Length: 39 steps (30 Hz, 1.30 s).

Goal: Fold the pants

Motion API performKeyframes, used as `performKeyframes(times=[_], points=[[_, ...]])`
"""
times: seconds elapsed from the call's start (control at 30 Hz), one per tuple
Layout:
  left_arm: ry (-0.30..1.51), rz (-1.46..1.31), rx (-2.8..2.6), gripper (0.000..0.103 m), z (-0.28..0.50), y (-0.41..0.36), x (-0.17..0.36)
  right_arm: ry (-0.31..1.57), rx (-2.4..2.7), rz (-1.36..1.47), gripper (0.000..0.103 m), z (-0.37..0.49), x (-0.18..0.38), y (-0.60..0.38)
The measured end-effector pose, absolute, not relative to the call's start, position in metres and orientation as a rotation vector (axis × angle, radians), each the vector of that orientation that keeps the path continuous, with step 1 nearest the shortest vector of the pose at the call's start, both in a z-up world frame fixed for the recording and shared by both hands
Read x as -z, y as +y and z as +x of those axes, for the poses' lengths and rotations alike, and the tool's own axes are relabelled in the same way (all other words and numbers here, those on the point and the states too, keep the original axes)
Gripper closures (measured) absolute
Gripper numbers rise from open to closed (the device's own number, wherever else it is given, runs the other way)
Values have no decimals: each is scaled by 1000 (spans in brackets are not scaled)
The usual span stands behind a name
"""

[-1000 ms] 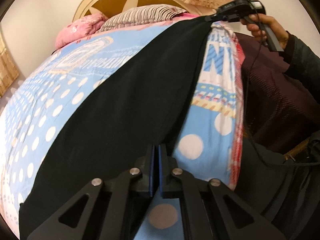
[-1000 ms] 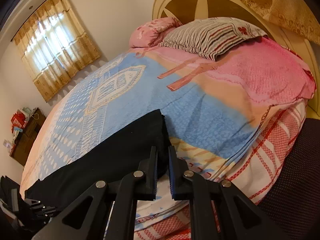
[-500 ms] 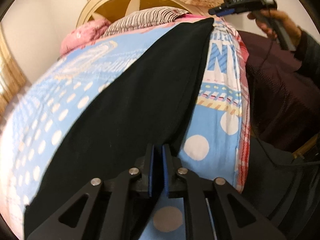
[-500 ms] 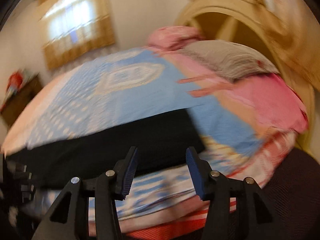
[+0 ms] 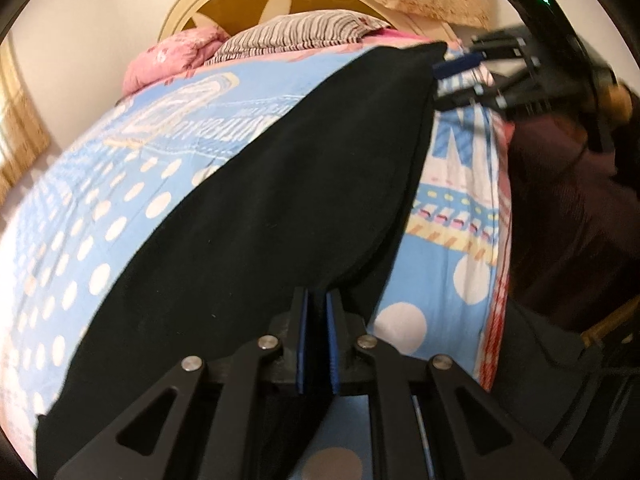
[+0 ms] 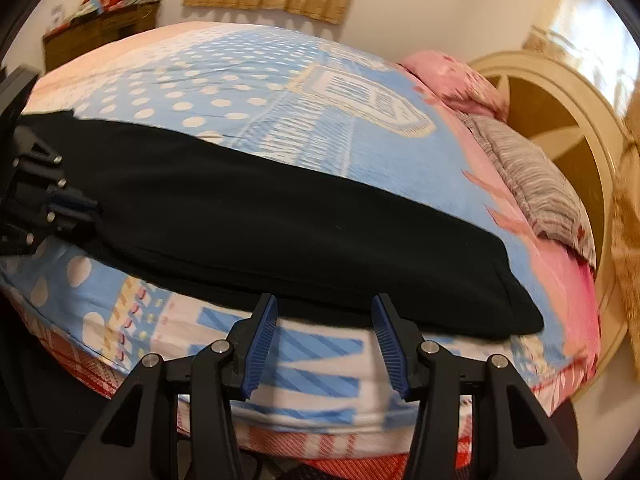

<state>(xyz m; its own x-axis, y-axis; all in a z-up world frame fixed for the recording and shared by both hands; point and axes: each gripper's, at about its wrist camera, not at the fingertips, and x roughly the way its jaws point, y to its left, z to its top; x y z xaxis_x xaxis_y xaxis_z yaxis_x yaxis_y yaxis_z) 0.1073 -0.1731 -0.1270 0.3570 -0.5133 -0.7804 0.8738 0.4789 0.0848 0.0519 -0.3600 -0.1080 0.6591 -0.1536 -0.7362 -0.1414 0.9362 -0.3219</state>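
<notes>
Black pants point(image 5: 280, 200) lie flat in a long band along the near edge of the bed, also in the right wrist view point(image 6: 280, 220). My left gripper point(image 5: 317, 320) is shut on the pants' near end; it also shows in the right wrist view point(image 6: 72, 208) at the left end of the pants. My right gripper point(image 6: 324, 320) is open and empty, just in front of the pants' near edge, at about its middle. In the left wrist view it point(image 5: 460, 76) is blurred beside the pants' far corner.
The bed has a blue dotted cover point(image 6: 240, 72). A striped pillow point(image 6: 540, 184) and a pink pillow point(image 6: 460, 84) lie by the cream headboard point(image 6: 560, 120). A wooden cabinet point(image 6: 100, 28) stands by the far wall. The person's dark clothing point(image 5: 560, 220) is at the bedside.
My right gripper let go of the pants' far end, opened, and swung back toward the bed's near edge. The left gripper stays shut on the pants.
</notes>
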Motion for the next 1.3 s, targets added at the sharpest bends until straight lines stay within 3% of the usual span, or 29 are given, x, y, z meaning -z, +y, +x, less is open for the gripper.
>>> performKeyframes(times=[0.43,0.5,0.57,0.63,0.77,0.9,1.13,1.2,1.27,1.3], points=[[848,422,969,90,121,-170,129,838,-23,-611,55,60,126,-327],[863,398,971,90,124,-169,130,839,-38,-593,64,63,127,-327],[866,392,973,90,125,-170,130,846,-65,-560,85,67,128,-326],[866,392,974,90,124,-171,130,851,-88,-532,97,70,129,-324],[863,382,979,92,124,-168,128,824,-98,-463,100,65,115,-324],[849,384,997,95,116,-162,122,829,-112,-431,100,53,102,-328],[865,427,1027,96,107,-163,131,870,-109,-475,97,54,128,-327],[858,416,1022,92,108,-161,127,868,-121,-446,87,53,120,-332],[857,417,1023,90,107,-159,123,848,-110,-402,59,49,107,-346],[854,423,1033,89,104,-157,121,835,-100,-374,59,49,100,-355]])
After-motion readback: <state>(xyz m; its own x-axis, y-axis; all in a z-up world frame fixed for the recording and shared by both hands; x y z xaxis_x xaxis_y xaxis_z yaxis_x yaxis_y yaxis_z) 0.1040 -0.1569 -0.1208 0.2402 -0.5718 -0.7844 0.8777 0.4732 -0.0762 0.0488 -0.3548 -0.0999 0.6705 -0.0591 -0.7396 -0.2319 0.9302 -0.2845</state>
